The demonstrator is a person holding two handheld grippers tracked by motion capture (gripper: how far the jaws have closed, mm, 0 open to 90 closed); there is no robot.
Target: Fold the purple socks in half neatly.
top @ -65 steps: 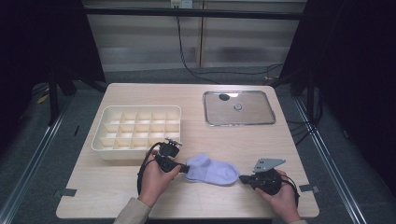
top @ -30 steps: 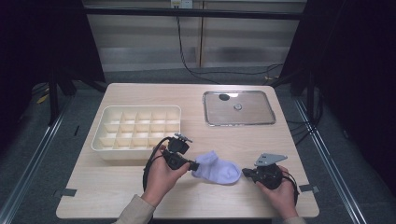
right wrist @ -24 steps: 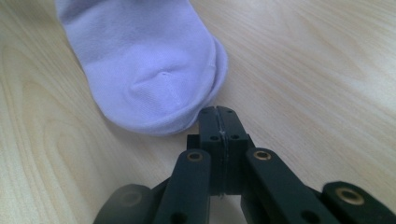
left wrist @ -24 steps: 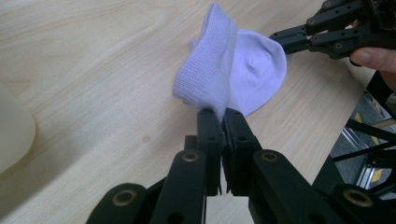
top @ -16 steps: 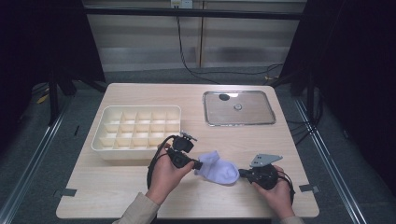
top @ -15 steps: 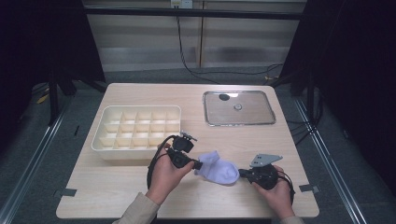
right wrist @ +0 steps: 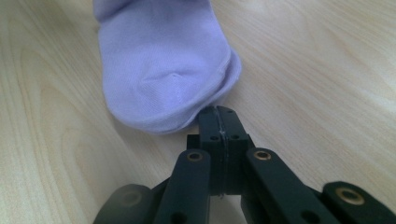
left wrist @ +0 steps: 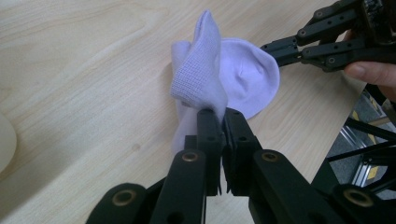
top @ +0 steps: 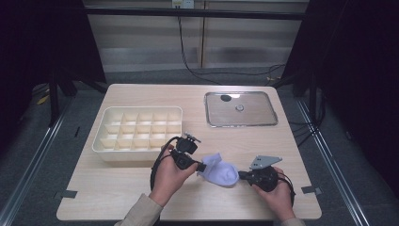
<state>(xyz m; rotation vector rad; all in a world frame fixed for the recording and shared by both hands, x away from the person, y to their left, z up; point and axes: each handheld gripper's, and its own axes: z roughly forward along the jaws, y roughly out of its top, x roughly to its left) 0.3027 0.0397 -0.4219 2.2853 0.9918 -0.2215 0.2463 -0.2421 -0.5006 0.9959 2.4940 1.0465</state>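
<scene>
Your left hand-held gripper [left wrist: 218, 116] pinches folded-up end of purple sock [top: 219, 170]. Your right hand-held gripper [right wrist: 218, 113] clamps tight on sock's other end. Sock lies on table [top: 117, 188], near its front edge, between both hands.

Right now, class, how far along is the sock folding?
Done: the sock is already doubled over on the table. In hand: the left tongs pinch its cuff end, and the right tongs are shut at its toe edge. Left: probably finishing the fold and placing it in the empty divided box.
</scene>
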